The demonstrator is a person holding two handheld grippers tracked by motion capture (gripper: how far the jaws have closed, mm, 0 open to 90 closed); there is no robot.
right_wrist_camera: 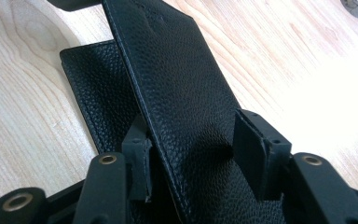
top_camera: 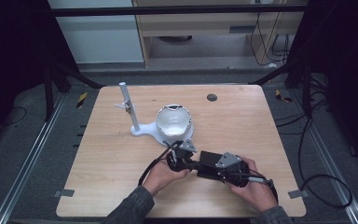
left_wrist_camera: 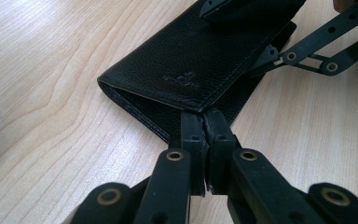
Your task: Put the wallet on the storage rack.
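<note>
1. Jaws first: the left gripper [left_wrist_camera: 205, 126] is clenched on the near corner of the black wallet [left_wrist_camera: 186, 60]. From its own camera I see the two pads pressed together with only the leather edge between them.
2. On the right gripper [right_wrist_camera: 191, 149], the jaws stand partway apart with the wallet's upper flap rising between them. One pad sits at the flap's left edge and the other close against its right side. I cannot tell whether they truly bite (the leather looks slightly dented by the right pad, but that may be shadow).
3. The wallet lies on the wooden surface [top_camera: 121, 177], near the person's edge and between the two hands. It is well short of the white bowl [top_camera: 172, 122] and the white stand [top_camera: 130, 109] with its post.
4. Done so far, as I judge it: both grippers have reached the wallet. One corner is pinned, and the fold has started to part. In the right gripper view the top flap is lifted at an angle while the bottom flap lies flat on the wood.
5. Left to do, by my reading: make the right-hand hold certain, then swing the upper flap fully over while the left gripper anchors the lower one. The wallet is only partly open, and I cannot see what is inside.
</note>
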